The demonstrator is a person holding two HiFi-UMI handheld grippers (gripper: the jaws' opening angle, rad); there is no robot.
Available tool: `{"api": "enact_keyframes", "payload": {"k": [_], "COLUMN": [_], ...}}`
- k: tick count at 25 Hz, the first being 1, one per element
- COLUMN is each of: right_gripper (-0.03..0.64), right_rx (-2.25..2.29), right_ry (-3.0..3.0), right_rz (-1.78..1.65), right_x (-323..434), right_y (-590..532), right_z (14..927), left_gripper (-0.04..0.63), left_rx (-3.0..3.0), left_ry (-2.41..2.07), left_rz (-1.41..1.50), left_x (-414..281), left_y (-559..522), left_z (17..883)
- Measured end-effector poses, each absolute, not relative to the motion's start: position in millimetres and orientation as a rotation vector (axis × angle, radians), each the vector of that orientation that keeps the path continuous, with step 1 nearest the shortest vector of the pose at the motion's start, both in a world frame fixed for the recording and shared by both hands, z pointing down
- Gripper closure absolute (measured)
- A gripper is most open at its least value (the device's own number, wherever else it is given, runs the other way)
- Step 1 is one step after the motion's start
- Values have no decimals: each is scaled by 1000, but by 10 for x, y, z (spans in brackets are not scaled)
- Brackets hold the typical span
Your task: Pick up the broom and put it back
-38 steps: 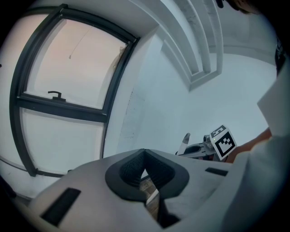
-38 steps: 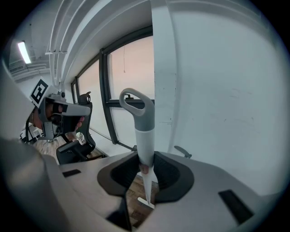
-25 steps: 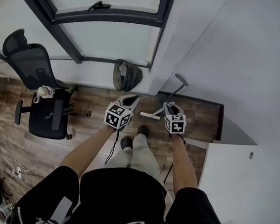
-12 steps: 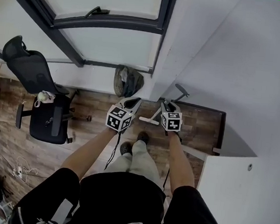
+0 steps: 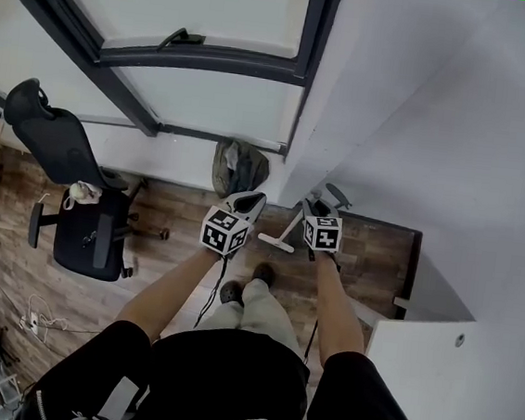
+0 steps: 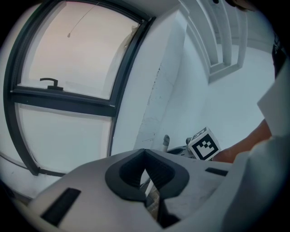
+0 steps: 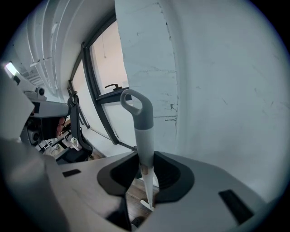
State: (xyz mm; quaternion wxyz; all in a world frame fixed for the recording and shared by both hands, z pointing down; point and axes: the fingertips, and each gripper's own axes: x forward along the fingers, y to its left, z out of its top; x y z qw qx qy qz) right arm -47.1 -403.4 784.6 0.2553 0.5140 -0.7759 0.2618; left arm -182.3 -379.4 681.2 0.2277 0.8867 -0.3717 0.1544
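Observation:
My right gripper (image 5: 312, 206) is shut on the broom's white shaft (image 7: 144, 156). Above the jaws stands the grey looped handle (image 7: 137, 111), near the white wall. The broom (image 5: 291, 224) hangs slanted, with its handle end (image 5: 337, 195) by the wall corner. Its small white head (image 5: 275, 243) hangs just above the wood floor, by the person's feet. My left gripper (image 5: 252, 199) hovers a little left of the broom with its pads (image 6: 154, 170) closed and nothing between them. The left gripper view shows the right gripper's marker cube (image 6: 203, 144) to the right.
A dark bag (image 5: 237, 166) lies against the wall under the window (image 5: 202, 77). A black office chair (image 5: 84, 223) stands on the floor at left, with cables (image 5: 36, 319) beyond it. A white pillar (image 5: 319, 117) and a white cabinet (image 5: 449, 383) close off the right side.
Both grippers have moved forward toward the wall corner, and the broom has gone with the right one. The person has stepped closer to the wall.

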Motion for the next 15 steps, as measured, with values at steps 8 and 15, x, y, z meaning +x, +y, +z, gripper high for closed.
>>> {"api": "enact_keyframes", "payload": {"k": [8,15], "right_gripper": [502,502], "right_rx": [1375,1352], "right_ry": [-2100,-2101], "right_rz": [737,758], "right_x": [-395,-370], "right_y": [-4404,-4579], "right_z": [7894,7915], "left_gripper": [577,578], "left_rx": [2431,2426], "left_ry": [-1055,-1070], "left_rz": [412,401], "left_x": [-1785,-1755], "left_y": [-4142,-4326], "left_z": [6781,6769]}}
